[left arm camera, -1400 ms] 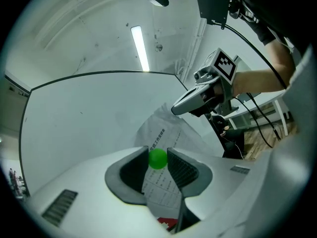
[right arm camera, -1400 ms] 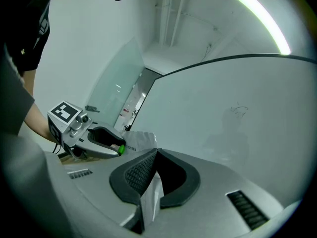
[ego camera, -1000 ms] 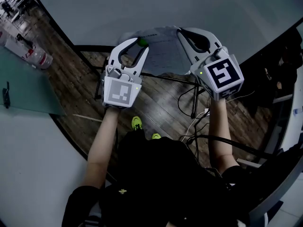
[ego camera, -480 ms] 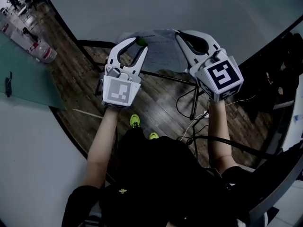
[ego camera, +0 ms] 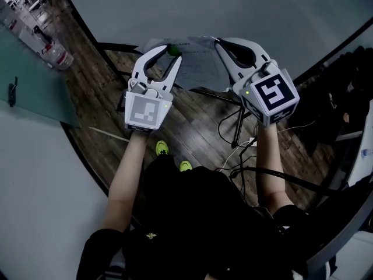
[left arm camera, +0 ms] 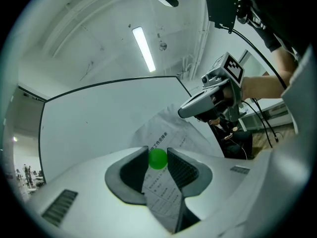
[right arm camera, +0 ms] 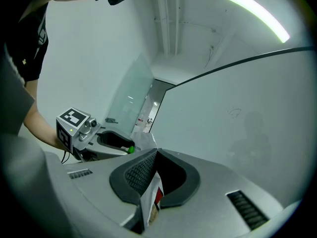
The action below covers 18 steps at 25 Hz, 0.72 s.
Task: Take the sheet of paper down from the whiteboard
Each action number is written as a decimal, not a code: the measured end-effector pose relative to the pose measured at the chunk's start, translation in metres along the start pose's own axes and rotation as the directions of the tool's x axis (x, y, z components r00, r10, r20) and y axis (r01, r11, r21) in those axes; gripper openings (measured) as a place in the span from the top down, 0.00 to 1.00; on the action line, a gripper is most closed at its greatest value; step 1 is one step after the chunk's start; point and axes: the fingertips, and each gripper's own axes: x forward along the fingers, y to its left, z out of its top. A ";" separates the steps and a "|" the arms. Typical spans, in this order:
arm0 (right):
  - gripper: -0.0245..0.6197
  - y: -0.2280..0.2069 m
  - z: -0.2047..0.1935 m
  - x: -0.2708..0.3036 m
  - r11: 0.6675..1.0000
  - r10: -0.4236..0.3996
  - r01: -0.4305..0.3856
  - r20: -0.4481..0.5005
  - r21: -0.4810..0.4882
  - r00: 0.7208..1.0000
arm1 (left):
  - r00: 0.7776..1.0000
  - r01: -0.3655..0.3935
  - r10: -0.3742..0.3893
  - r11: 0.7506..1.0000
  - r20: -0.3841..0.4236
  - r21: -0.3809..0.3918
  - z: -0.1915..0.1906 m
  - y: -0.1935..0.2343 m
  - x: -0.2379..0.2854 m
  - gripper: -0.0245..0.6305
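Dead ahead, sheet of paper (ego camera: 201,66) runs crosswise: left hand-held gripper (ego camera: 169,54) grips its green ball (left arm camera: 158,158), right hand-held gripper (ego camera: 220,42) pinched tight on the other edge.

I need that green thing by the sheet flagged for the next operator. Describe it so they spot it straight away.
Find the whiteboard, then the sheet of paper held up close to it. At the sheet's left end, the left gripper has its jaws closed on a small round ball. It is the only bright green thing among white paper and grey jaws.
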 end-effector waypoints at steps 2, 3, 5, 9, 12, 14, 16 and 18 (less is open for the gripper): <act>0.93 0.001 0.002 -0.001 1.000 0.007 -0.007 0.004 0.002 1.000 | 1.000 -0.004 0.004 1.000 -0.001 0.001 0.002 0.000 -0.002 0.78; 0.93 0.002 0.003 -0.001 1.000 0.010 -0.010 0.006 0.003 1.000 | 1.000 -0.005 0.005 1.000 -0.002 0.001 0.003 0.000 -0.002 0.78; 0.93 0.003 0.004 -0.002 1.000 0.013 -0.013 0.011 0.004 1.000 | 1.000 -0.008 0.008 1.000 -0.002 0.000 0.005 0.000 -0.002 0.78; 0.93 0.003 0.007 -0.002 1.000 0.015 -0.015 0.020 0.005 1.000 | 1.000 -0.004 0.004 1.000 0.004 0.004 0.007 0.000 -0.001 0.78; 0.93 0.005 0.007 -0.004 1.000 0.017 -0.017 0.012 0.005 1.000 | 1.000 0.006 -0.006 1.000 0.006 0.005 0.010 -0.001 0.000 0.78; 0.93 0.006 0.008 -0.006 1.000 0.014 -0.014 0.010 0.000 1.000 | 1.000 0.010 -0.010 1.000 0.012 0.006 0.014 0.000 0.000 0.78; 0.93 0.006 0.009 -0.006 1.000 0.011 -0.011 0.009 0.002 1.000 | 1.000 0.013 -0.014 1.000 0.018 0.006 0.016 0.001 0.000 0.78; 0.93 0.007 0.009 -0.005 1.000 0.008 -0.008 0.003 0.005 1.000 | 1.000 0.021 -0.021 1.000 0.015 0.008 0.016 0.002 0.000 0.78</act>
